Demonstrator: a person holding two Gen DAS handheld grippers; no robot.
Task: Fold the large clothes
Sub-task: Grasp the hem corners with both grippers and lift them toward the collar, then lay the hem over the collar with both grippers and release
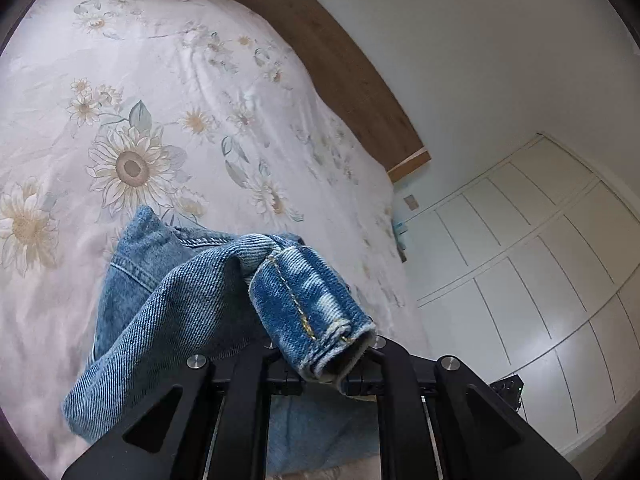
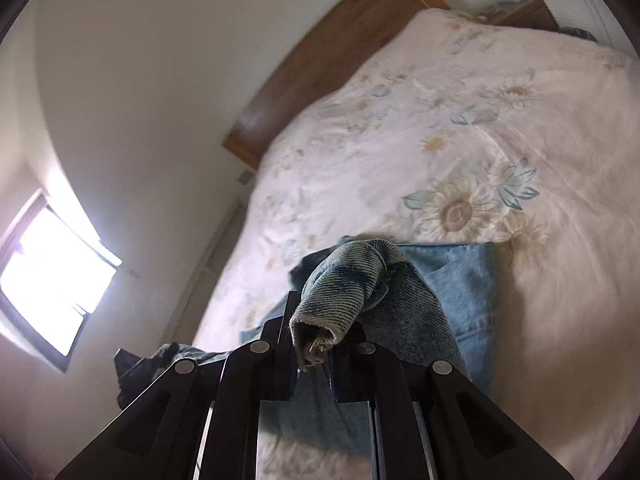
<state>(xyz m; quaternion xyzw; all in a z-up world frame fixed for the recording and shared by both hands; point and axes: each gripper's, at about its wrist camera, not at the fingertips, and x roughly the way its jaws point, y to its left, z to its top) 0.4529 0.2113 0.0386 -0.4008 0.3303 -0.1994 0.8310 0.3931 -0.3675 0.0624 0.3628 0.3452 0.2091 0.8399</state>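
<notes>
Both grippers, left point(image 1: 320, 360) and right point(image 2: 316, 344), clamp jeans point(image 1: 168, 304) hems; denim looks heavy, stiff, best gripped at seams.

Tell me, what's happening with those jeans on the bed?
A person is folding a pair of jeans on a flowered bedspread, using a gripper in each hand. The left gripper is shut on one hem of the jeans, and the right gripper is shut on another hem. Both ends are lifted off the bed while the rest of the jeans lies on it.
</notes>
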